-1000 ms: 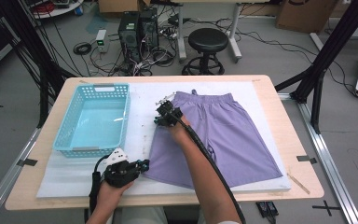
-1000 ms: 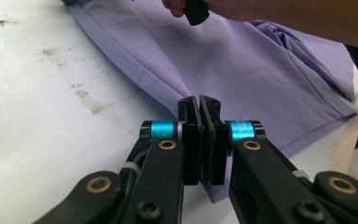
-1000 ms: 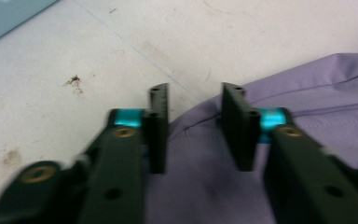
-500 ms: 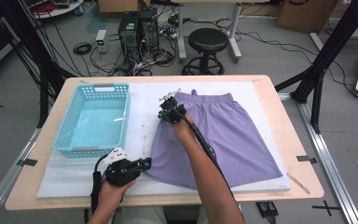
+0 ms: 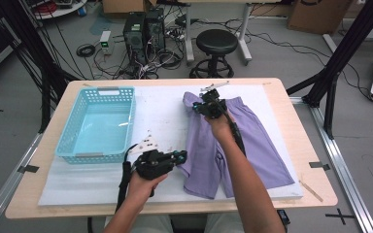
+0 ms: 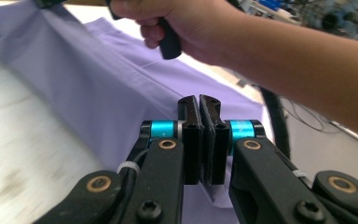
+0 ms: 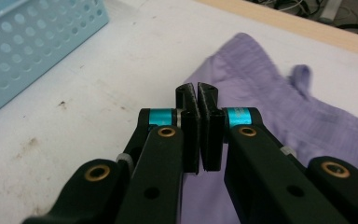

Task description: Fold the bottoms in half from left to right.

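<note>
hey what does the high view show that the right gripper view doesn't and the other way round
High view: the whole pair of purple shorts with its left side lifted and folding over, the left gripper shut on the hem, the stool and computers on the floor. Right gripper view: the right gripper up close, jaws pressed together on the shorts' waistband, and stains on the white mat. Both: the blue basket, the mat and the shorts.

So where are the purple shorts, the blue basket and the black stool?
purple shorts [image 5: 264, 145], high view, on the flat right leg.
blue basket [image 5: 71, 138], high view, on its left wall.
black stool [image 5: 216, 41], high view, on the round seat.
</note>
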The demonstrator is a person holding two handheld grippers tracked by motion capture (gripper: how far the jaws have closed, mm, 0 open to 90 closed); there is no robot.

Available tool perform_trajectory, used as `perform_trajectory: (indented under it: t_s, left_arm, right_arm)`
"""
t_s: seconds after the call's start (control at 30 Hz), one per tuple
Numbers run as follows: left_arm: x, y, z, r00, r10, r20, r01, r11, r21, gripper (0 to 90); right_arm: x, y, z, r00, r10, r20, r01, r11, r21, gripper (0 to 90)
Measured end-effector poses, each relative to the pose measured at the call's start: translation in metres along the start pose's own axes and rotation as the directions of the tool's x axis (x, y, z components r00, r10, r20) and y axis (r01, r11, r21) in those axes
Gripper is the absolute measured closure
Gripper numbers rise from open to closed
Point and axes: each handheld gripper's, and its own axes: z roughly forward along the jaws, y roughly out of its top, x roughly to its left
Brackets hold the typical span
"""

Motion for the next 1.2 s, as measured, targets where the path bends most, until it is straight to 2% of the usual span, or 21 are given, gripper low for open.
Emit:
perform_trajectory:
  t_s: [0.1, 0.17, 0.2, 0.23, 0.27, 0.4, 0.6, 0.9, 1.07, 1.2]
  left_arm:
    - [-0.011, 0.01, 0.02, 0.9989, 0.009, 0.045, -0.009, 1.0, -0.001, 87.1]
    - [-0.019, 0.015, 0.034, 0.9969, 0.027, 0.074, -0.027, 0.9996, 0.004, 87.0]
    - [-0.024, 0.017, 0.042, 0.995, 0.024, 0.097, -0.024, 0.9997, -0.005, 87.0]
    - [-0.025, 0.019, 0.047, 0.994, 0.026, 0.107, -0.027, 0.9996, 0.009, 87.0]
    - [-0.028, 0.02, 0.053, 0.9937, 0.038, 0.105, -0.04, 0.999, 0.02, 86.9]
    - [-0.035, 0.024, 0.073, 0.9908, 0.038, 0.13, -0.043, 0.9984, 0.037, 86.8]
    - [-0.041, 0.029, 0.099, 0.9861, 0.036, 0.162, -0.045, 0.9976, 0.053, 86.5]
    - [-0.051, 0.03, 0.141, 0.9803, 0.036, 0.194, -0.055, 0.9937, 0.097, 85.7]
    - [-0.053, 0.022, 0.16, 0.9808, 0.02, 0.194, -0.045, 0.991, 0.126, 84.8]
    - [-0.055, 0.018, 0.174, 0.9816, 0.013, 0.191, -0.041, 0.9883, 0.147, 84.8]
  right_arm:
    - [-0.015, -0.005, -0.018, 0.9998, 0.02, 0.0, -0.02, 0.999, -0.027, 88.9]
    - [-0.026, -0.01, -0.028, 0.9994, 0.034, 0.009, -0.034, 0.999, -0.029, 88.9]
    - [-0.031, -0.011, -0.031, 0.9992, 0.039, 0.013, -0.038, 0.999, -0.035, 88.9]
    - [-0.038, -0.014, -0.037, 0.9984, 0.056, 0.012, -0.056, 0.998, -0.042, 88.9]
    - [-0.041, -0.015, -0.041, 0.9979, 0.063, 0.014, -0.063, 0.997, -0.048, 88.9]
    - [-0.055, -0.021, -0.055, 0.9972, 0.071, 0.026, -0.069, 0.995, -0.07, 88.9]
    - [-0.075, -0.028, -0.07, 0.9948, 0.088, 0.051, -0.084, 0.994, -0.073, 88.9]
    - [-0.106, -0.041, -0.081, 0.9869, 0.127, 0.099, -0.123, 0.991, -0.047, 88.9]
    - [-0.122, -0.049, -0.084, 0.9799, 0.138, 0.144, -0.137, 0.99, -0.014, 88.9]
    - [-0.134, -0.055, -0.085, 0.9756, 0.153, 0.157, -0.156, 0.988, 0.005, 88.9]
